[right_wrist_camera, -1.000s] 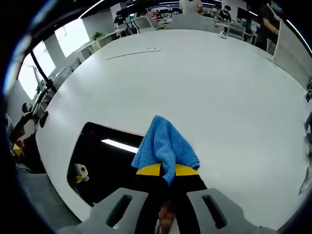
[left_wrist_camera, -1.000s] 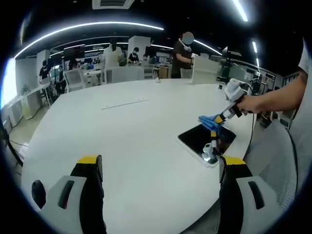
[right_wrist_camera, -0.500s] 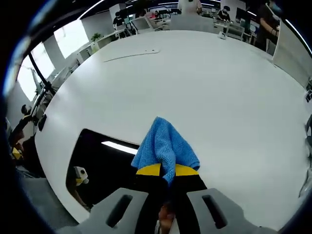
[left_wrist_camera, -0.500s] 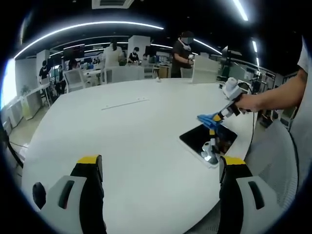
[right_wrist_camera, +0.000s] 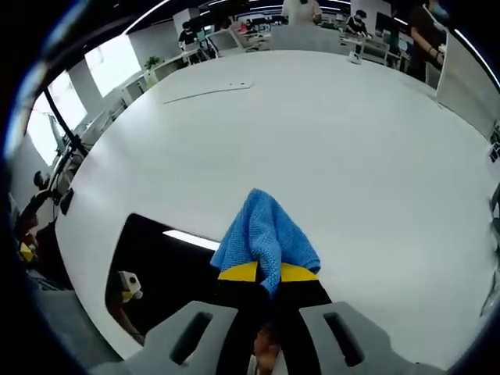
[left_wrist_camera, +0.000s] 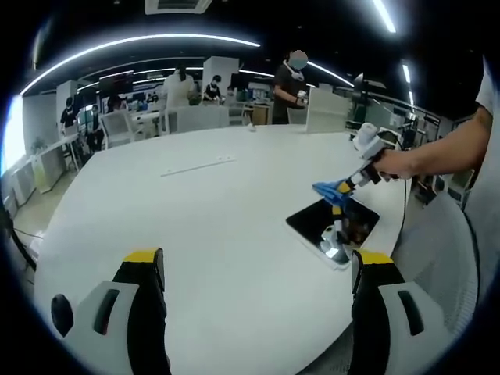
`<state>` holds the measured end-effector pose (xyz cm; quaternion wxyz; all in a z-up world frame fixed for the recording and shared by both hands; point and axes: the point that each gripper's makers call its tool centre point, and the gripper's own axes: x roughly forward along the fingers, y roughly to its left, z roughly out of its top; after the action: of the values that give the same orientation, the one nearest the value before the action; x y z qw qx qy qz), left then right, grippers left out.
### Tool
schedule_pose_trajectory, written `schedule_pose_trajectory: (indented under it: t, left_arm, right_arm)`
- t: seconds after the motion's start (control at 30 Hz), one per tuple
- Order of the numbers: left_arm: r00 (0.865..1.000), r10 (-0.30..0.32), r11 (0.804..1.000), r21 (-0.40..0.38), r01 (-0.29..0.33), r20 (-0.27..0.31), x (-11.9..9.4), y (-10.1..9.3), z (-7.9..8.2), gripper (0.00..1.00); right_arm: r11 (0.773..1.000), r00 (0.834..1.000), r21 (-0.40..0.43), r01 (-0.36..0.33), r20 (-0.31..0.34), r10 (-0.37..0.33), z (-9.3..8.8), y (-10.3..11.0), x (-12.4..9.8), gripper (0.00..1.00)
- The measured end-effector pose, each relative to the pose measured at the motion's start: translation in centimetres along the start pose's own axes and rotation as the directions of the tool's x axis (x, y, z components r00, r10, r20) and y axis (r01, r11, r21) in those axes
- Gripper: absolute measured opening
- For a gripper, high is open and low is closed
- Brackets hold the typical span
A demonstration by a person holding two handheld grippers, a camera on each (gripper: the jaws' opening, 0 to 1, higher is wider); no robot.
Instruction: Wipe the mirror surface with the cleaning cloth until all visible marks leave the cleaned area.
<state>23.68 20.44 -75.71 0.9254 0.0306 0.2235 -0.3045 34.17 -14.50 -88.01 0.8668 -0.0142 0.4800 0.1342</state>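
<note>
Where the left gripper view looks out over the big white table (left_wrist_camera: 195,219), its own gripper (left_wrist_camera: 258,269) sits low with the two yellow-tipped jaws spread wide apart and nothing between them. Off to the right, near the table's edge, lies the mirror (left_wrist_camera: 332,224), a dark rectangle with a pale border, flat on the tabletop. The right gripper (left_wrist_camera: 341,191) comes in from that side, held in a person's hand (left_wrist_camera: 394,164), and it carries the blue cloth (left_wrist_camera: 326,188) just above the far end of the mirror; from here I cannot tell whether the cloth touches the glass. A thin pale strip (left_wrist_camera: 198,166) lies on the far part of the table, well apart from the mirror. Further back, several people (left_wrist_camera: 293,78) stand or sit among desks and chairs.

From the right gripper view, the cloth (right_wrist_camera: 266,238) is seen close up: a bunched blue rag standing up out of the jaws, which are pressed together on its lower end. The mirror (right_wrist_camera: 168,269) lies to the left of the cloth, its dark face reflecting a bright ceiling light as a white streak, a detail the other view barely gives. The cloth's bulk sits over the white table (right_wrist_camera: 351,156) just beside the mirror's edge. The pale strip (right_wrist_camera: 207,91) shows far up the table.
</note>
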Motion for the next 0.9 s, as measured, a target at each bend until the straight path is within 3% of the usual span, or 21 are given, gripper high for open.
schedule_pose_trajectory:
  t: [0.17,0.37,0.7,0.9]
  left_arm:
    - [1.0,0.002,1.0,-0.003,-0.002,0.004,-0.1,-0.1,0.0,0.99]
    - [1.0,0.007,1.0,-0.006,-0.007,0.007,-0.3,-0.3,0.0,0.99]
    - [1.0,0.005,1.0,-0.008,-0.005,0.007,-0.1,-0.5,0.1,0.99]
    - [1.0,0.001,1.0,-0.011,-0.001,0.005,0.2,-0.7,0.1,0.99]
  right_arm:
    - [1.0,1.0,0.002,-0.004,0.002,0.004,0.0,0.1,-0.3,0.02]
    - [1.0,0.999,0.029,-0.002,0.041,0.001,1.6,-1.1,-1.4,0.02]
    - [0.994,0.994,0.105,0.004,0.108,-0.015,3.9,-3.8,-4.8,0.02]
    - [0.991,0.995,0.13,0.031,0.089,-0.043,2.3,-5.7,-5.4,0.02]
